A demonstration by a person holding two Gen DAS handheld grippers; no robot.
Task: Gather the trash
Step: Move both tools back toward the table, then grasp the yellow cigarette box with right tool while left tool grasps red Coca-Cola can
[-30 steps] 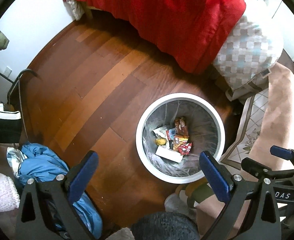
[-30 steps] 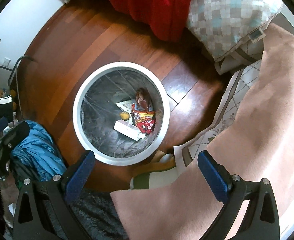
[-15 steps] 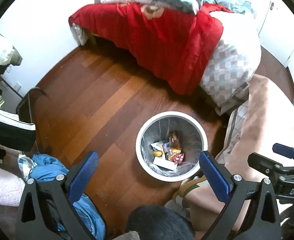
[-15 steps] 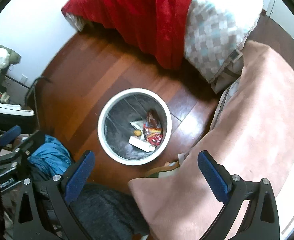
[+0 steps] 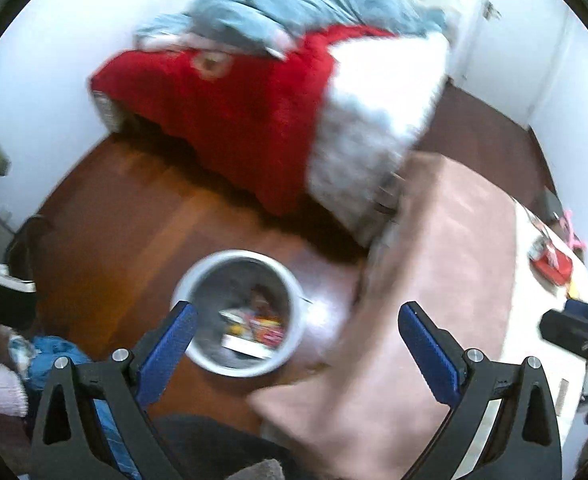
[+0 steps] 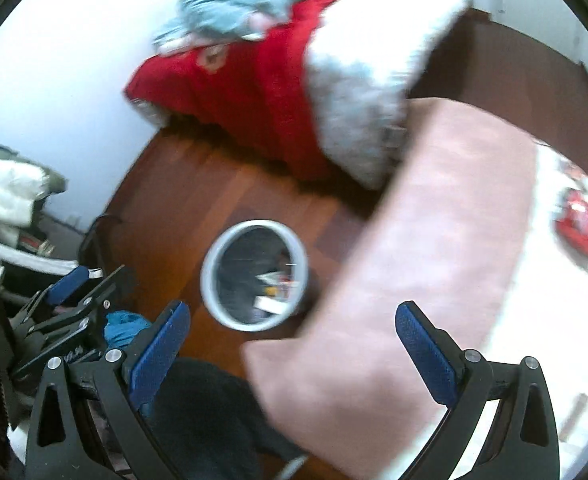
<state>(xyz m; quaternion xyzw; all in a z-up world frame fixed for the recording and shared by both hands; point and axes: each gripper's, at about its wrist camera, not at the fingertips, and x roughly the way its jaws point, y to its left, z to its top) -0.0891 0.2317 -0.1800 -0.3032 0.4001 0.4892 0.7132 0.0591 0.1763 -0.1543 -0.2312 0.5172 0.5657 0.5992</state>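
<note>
Both jaws of our left gripper [image 5: 296,334] gape empty above the round white wastebasket [image 5: 238,312] holding wrappers (blurred). Right wrist: our right gripper [image 6: 292,336] gapes empty too; next, we judge, reach the red can [image 6: 582,230] on the white tabletop [image 6: 542,300].

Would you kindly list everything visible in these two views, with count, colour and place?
Round white trash bin: one, grey liner, on the floor, holding blurred wrappers.
Red fleece blanket: one, draped over the bed.
Blue-grey bedding: one heap, atop the bed.
Pink plush cover: one, right of the bin.
Red object: one, blurred, on the white surface at far right.
Blue garment: one, on the floor, left.
Wooden floor: brown.
Left gripper: open, empty.
Right gripper: open, empty.
</note>
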